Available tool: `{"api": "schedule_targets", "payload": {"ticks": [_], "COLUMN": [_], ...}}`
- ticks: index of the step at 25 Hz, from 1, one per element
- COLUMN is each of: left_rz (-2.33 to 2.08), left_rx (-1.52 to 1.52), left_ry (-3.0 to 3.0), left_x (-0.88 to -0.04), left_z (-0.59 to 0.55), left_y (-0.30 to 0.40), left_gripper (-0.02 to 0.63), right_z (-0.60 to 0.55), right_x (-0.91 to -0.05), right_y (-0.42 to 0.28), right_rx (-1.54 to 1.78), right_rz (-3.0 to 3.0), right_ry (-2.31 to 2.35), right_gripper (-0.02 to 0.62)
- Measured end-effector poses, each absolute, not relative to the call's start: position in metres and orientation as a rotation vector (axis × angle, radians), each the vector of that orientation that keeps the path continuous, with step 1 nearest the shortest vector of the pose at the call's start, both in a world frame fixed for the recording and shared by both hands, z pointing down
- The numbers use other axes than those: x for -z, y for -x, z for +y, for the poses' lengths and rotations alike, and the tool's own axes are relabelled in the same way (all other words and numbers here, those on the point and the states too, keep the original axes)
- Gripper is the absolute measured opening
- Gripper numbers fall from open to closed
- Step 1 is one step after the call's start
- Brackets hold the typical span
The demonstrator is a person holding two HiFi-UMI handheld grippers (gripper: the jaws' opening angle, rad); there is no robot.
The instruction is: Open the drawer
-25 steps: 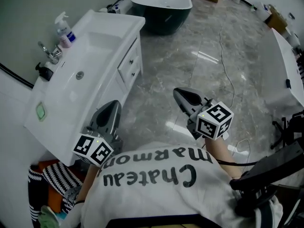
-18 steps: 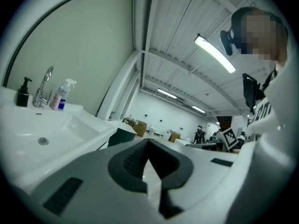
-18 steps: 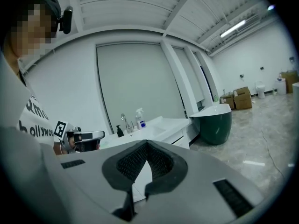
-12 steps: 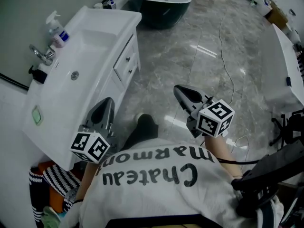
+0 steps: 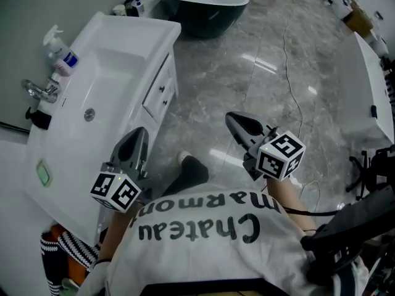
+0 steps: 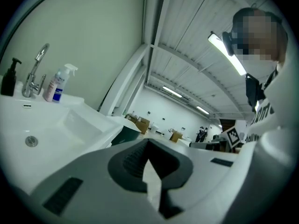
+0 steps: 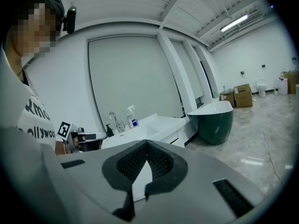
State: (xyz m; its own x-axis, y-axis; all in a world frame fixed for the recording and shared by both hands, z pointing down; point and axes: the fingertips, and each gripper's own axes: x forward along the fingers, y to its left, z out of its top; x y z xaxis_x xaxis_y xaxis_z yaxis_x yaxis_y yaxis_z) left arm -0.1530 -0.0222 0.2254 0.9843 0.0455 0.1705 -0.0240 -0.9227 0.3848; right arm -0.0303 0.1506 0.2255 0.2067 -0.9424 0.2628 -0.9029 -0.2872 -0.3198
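Plainly shut: white drawer (image 5: pixel 159 96) w/ dark knobs, under sink (image 5: pixel 133 24).

White T-shirt (image 5: pixel 203 254), bold black chest lettering (image 5: pixel 197 227)

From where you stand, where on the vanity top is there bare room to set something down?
Bare: the vanity end strip between basin and bathtub. Crowded: the wall-side ledge, with spray bottle, faucet and black dispenser.
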Motion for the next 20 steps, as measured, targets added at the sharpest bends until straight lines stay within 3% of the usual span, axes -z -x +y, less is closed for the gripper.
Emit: {"api": "schedule_targets", "payload": {"ticks": [20], "left_rz": [-0.080], "left_rx": [-0.399], "left_ry": [-2.638], "left_x": [-0.267], "left_z": [-0.085], "left_y": [0.060], "left_gripper": [0.008], "right_z": [0.047], "right_x": [-0.260], "right_y": [-0.072], "right_rx": [0.778], "right_rz": [1.968], "right_ry": [2.253], "right_gripper": [0.005]}}
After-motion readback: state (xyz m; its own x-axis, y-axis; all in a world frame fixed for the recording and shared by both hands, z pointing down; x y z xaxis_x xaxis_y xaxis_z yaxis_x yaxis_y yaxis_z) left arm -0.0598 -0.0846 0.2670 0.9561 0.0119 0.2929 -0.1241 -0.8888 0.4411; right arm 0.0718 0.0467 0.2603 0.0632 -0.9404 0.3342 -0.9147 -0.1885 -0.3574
